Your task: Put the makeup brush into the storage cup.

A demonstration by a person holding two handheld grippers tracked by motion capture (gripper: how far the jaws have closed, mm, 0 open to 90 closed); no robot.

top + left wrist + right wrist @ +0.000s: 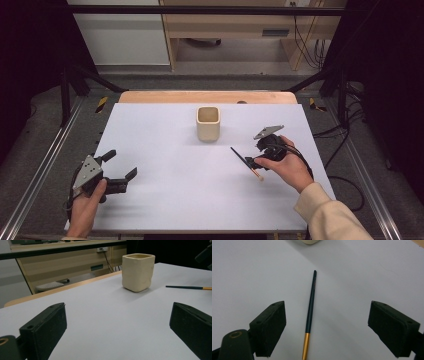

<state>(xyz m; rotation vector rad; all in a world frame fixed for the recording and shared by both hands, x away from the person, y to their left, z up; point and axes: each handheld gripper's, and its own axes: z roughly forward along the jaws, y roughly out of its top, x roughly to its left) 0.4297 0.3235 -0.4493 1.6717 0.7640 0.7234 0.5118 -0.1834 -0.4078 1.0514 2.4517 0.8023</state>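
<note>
A cream square cup (208, 123) stands alone near the top middle of the white table (165, 150). Right of the middle lies a thin paintbrush (246, 163), dark tip toward the upper left, gold band lower right. The right gripper (251, 161) hangs over it, jaws wide, holding nothing. The left gripper (120, 165), lower left, is wide and empty too.

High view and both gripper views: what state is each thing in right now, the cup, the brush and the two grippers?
Cream square cup: upright on the white table, open top, apart from both grippers.
Paintbrush: lying flat on the table, ungripped, between the right gripper's spread jaws.
Left gripper: open, holding nothing, low over the table's left side.
Right gripper: open, jaws either side of the paintbrush, not touching it.
</note>
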